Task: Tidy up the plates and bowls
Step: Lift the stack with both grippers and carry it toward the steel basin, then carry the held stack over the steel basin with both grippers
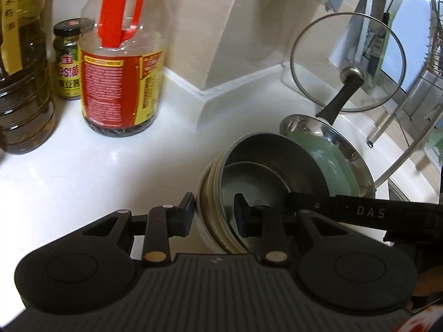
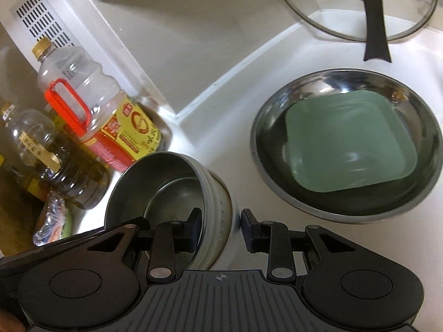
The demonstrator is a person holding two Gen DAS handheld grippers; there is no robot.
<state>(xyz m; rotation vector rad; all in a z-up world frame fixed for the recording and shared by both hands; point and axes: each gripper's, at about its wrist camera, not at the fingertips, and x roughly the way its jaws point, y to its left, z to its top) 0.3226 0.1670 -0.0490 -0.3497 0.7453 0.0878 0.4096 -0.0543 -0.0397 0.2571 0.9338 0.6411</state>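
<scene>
A steel-lined bowl [image 1: 271,149] with a cream ribbed outer wall is tilted between both grippers. My left gripper [image 1: 214,210] is shut on its near wall, with one finger outside and one inside. My right gripper [image 2: 221,227] grips the wall of the same bowl [image 2: 155,177] on another side, its left finger inside and its right finger against the white outer wall. A smaller steel round shows inside the bowl; I cannot tell whether it is a nested bowl. Beyond the bowl, a wide steel dish [image 2: 257,149] holds a square green plate [image 2: 349,141], which also shows as the green plate [image 1: 326,152] in the left wrist view.
A glass lid [image 1: 346,61] with a black handle leans behind the steel dish. At the left stand a red-handled bottle [image 1: 121,83], a small jar [image 1: 67,61] and an oil bottle [image 1: 22,69]. A wire rack [image 1: 401,127] is at the right. A foil packet [image 2: 52,221] lies near the bottles.
</scene>
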